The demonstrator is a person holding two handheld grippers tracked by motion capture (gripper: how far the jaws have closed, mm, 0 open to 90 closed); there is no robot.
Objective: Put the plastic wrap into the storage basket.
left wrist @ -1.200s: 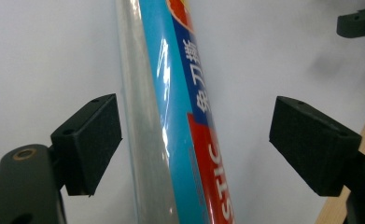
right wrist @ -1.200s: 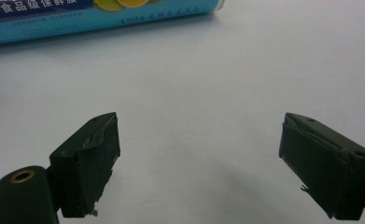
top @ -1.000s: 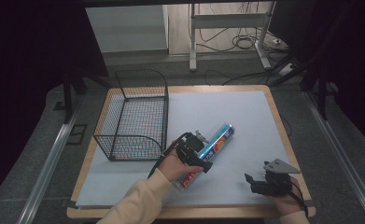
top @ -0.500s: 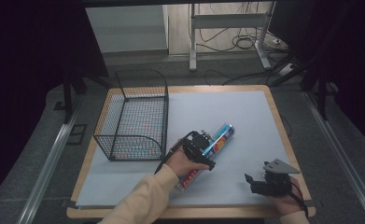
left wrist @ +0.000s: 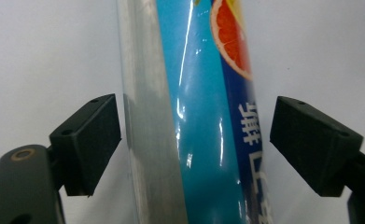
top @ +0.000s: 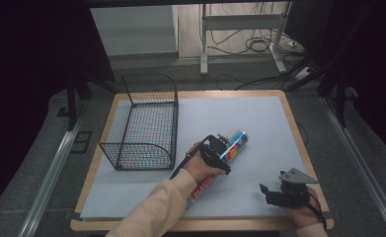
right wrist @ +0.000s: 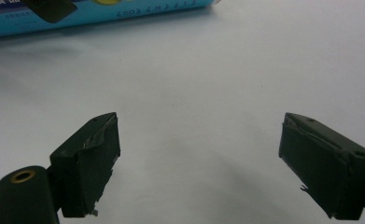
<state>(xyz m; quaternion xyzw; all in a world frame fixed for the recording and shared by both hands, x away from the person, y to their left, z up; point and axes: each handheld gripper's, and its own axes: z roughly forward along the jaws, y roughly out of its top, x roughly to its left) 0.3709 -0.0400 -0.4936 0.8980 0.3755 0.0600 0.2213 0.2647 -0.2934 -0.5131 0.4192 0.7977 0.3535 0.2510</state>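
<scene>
A long blue can with an orange-slice picture lies slantwise on the pale blue mat. My left gripper straddles its near part. In the left gripper view the can runs up between the two pads; the left pad is almost at its silver side and the right pad stands a little off it. The jaws have just been closing with the can between them. My right gripper rests open near the front right edge, its jaws wide apart over bare mat, with the can beyond.
A black wire basket stands on the left half of the table. A white and red tube labelled PLASTIC lies under the left forearm's sleeve. The table's wooden rim borders the mat.
The left hand has slid a little toward the far right and lower, settling its gripper around the can. The right gripper has stayed where it was.
</scene>
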